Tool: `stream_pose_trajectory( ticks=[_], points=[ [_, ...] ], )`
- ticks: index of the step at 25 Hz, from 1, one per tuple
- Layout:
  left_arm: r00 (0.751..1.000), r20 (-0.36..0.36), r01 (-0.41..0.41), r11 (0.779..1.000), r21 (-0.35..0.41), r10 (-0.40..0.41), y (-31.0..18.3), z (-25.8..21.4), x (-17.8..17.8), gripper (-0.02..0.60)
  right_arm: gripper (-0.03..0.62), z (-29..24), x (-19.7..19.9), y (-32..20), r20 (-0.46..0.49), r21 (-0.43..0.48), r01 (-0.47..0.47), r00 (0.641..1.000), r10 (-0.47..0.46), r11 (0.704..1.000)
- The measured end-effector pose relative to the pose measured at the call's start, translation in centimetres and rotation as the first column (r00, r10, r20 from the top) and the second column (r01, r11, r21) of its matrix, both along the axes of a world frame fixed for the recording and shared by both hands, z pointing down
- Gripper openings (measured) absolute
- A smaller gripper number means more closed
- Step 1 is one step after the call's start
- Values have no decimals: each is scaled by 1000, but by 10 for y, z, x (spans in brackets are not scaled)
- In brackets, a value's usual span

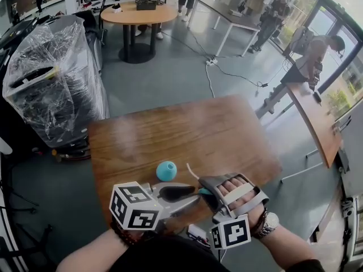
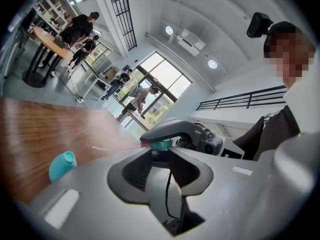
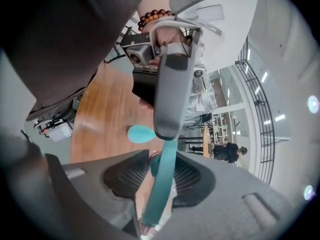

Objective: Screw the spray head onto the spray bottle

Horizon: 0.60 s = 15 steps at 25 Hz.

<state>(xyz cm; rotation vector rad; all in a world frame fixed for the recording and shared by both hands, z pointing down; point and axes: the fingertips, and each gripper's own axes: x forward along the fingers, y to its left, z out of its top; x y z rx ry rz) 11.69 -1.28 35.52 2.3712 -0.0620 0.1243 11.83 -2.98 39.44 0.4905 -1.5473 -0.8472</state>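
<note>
Nearest the head camera, both grippers meet over the near edge of the wooden table (image 1: 227,129), just on the person's side of the teal spray bottle (image 1: 166,170), which sits alone on the wood, apart from both; whether it stands or lies I cannot tell. The right gripper (image 3: 161,156) has its jaws closed on the teal spray head (image 3: 159,189), which runs lengthwise down the slot between the pads. The left gripper (image 2: 157,151) comes at the same piece from the bottle's side, its jaws only narrowly apart with the head's teal end at their tips; whether those pads bear on it cannot be made out. A pale dip tube (image 1: 193,171) juts from the head toward the bottle. Nothing steadies the bottle, so it would likely slide or turn with the head instead of taking the thread. The thin tube could miss the neck and bend. A grip along the smooth teal length might let the head pivot once the left tips leave it.
</note>
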Motion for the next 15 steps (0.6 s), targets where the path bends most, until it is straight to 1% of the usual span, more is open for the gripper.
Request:
stream_pose_trajectory(
  ticks=[1,2,4,6,7,8,10,11,12,13,15],
  points=[
    [1000,8,6,1000,10,-6,-1,2,-3,163,127,0,2,0,19,-14,-12,1000,13,1000],
    [1000,22,18,999,27,-19,-4,5,-7,195,127,0,4,-1,41,-32,-27,999,28,999],
    [994,76,65,994,90,-72,-14,17,-18,235,127,-2,9,-2,98,-76,-60,993,67,995],
    [976,158,121,975,184,-151,-30,36,-31,271,127,-7,12,-5,169,-137,-92,979,115,986],
    [958,209,141,959,245,-194,-39,48,-38,292,127,-11,13,-6,204,-172,-105,969,140,979],
    [935,263,149,937,315,-237,-48,62,-44,317,127,-16,13,-7,235,-207,-115,958,164,972],
    [883,352,129,882,454,-310,-62,89,-51,374,127,-25,16,-10,290,-253,-133,935,206,958],
    [862,381,108,855,508,-335,-67,102,-52,390,127,-29,17,-12,313,-266,-140,923,223,954],
    [845,401,88,831,549,-354,-71,113,-52,426,127,-32,19,-13,333,-276,-146,913,237,950],
    [832,415,71,812,579,-369,-74,125,-51,441,127,-35,20,-14,349,-284,-151,904,248,947],
    [812,434,44,783,621,-390,-80,145,-48,480,127,-41,22,-16,368,-298,-156,892,264,942]
  ],
)
